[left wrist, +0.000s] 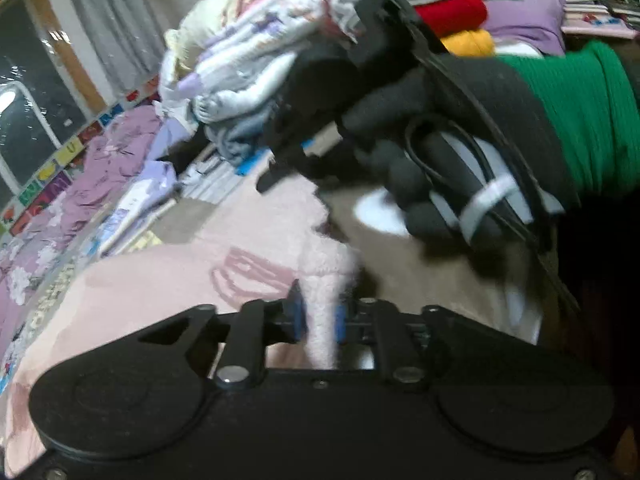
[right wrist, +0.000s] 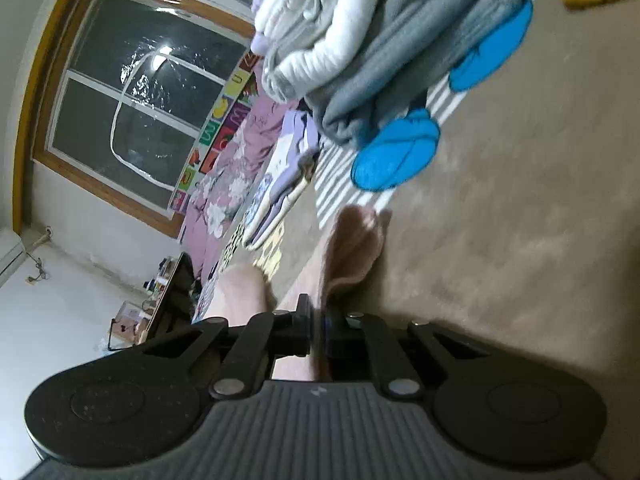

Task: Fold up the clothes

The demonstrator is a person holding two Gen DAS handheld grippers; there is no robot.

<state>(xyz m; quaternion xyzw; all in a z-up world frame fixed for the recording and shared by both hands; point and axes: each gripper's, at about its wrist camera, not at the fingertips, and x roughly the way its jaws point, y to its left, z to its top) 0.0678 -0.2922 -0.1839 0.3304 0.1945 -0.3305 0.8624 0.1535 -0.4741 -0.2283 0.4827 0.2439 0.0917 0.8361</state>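
The pink garment [left wrist: 168,280] lies spread on the tan bed [right wrist: 500,240], just in front of the clothes pile [left wrist: 248,64]. The left gripper [left wrist: 320,320] is clamped on a fuzzy fold of it, the cloth squeezed between the blue pads [left wrist: 298,318]. The right gripper [right wrist: 318,332] pinches another edge of the garment, its jaws nearly together with only thin pink fabric between them.

From the left wrist view, the right hand [left wrist: 432,128], in a black glove with a green sleeve [left wrist: 576,120], holds its gripper over the bed between the garment and the pile. In the pile, white and lilac pieces sit on top, with grey knitwear [right wrist: 420,64] below; two blue patches [right wrist: 396,152] show at its near edge. Red [left wrist: 452,12] and yellow [left wrist: 468,42] folded items sit beside the pile. A purple floral quilt [left wrist: 104,168] lies beyond the pile, under the window [right wrist: 132,92].
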